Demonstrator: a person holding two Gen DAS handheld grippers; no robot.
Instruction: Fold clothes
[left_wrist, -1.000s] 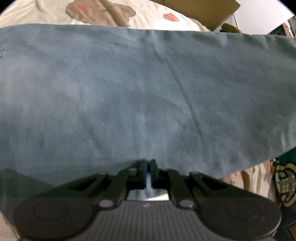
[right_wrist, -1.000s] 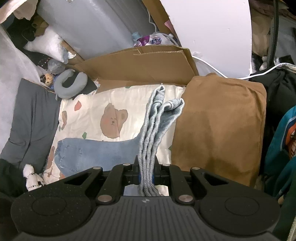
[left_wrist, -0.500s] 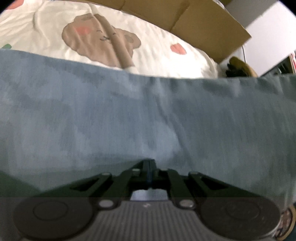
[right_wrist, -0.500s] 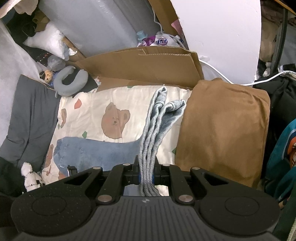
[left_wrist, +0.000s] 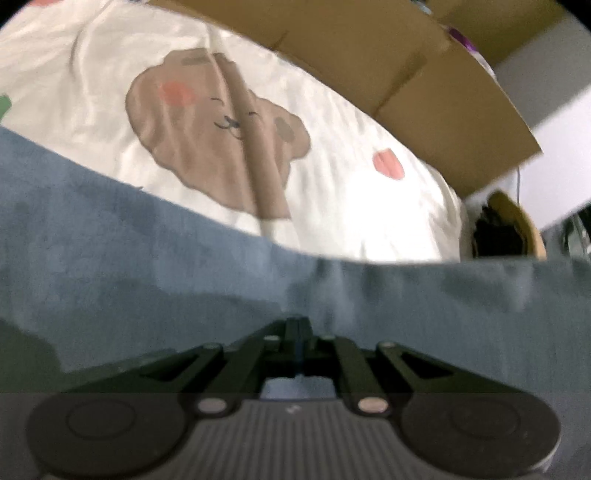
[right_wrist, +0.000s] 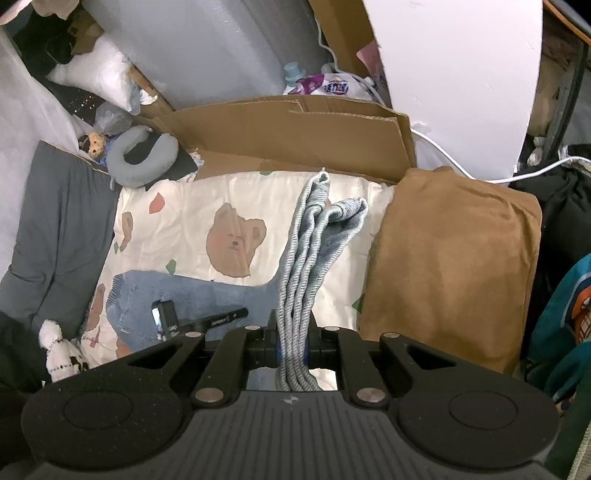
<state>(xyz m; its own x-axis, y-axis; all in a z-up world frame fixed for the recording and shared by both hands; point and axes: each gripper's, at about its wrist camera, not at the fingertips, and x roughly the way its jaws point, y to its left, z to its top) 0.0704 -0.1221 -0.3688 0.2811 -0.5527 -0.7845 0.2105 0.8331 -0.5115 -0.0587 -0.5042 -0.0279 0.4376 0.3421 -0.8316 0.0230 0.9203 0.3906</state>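
Showing the fold in mid-course, the left wrist view has the jeans (left_wrist: 184, 280) as a blue band across the lower half, with the bear-print sheet (left_wrist: 351, 206) uncovered from 10 to 2 o'clock; a second ago denim filled nearly the whole view, so the left gripper (left_wrist: 298, 325) has slid back across the cloth and tilted. Its jaws stand pressed together, having narrowed from a slim gap; whether a thin layer of denim is pinched between them cannot be told, as blur hides the tips. A flattened cardboard sheet (left_wrist: 424, 74) borders the bedding at 1 o'clock.

In the right wrist view, the waist end of the jeans (right_wrist: 177, 299) lies flat on the sheet (right_wrist: 184, 236) at 9 o'clock, and the left gripper's tool (right_wrist: 173, 319), absent from this view a second ago, now rests over it. The right gripper (right_wrist: 293, 343) is clamped on the bunched leg cuffs (right_wrist: 310, 251), which rise in stacked ridges toward 12 o'clock; grip unchanged, it stands slightly higher. A brown cushion (right_wrist: 450, 251) lies at 3 o'clock, a grey neck pillow (right_wrist: 144, 162) at 10 o'clock, a small knitted toy (right_wrist: 61, 350) at 8 o'clock.

Judged from this, one hand pins the waist while the other carries the legs, so the lengthwise fold seems well begun, with the cuffs yet to be laid over.
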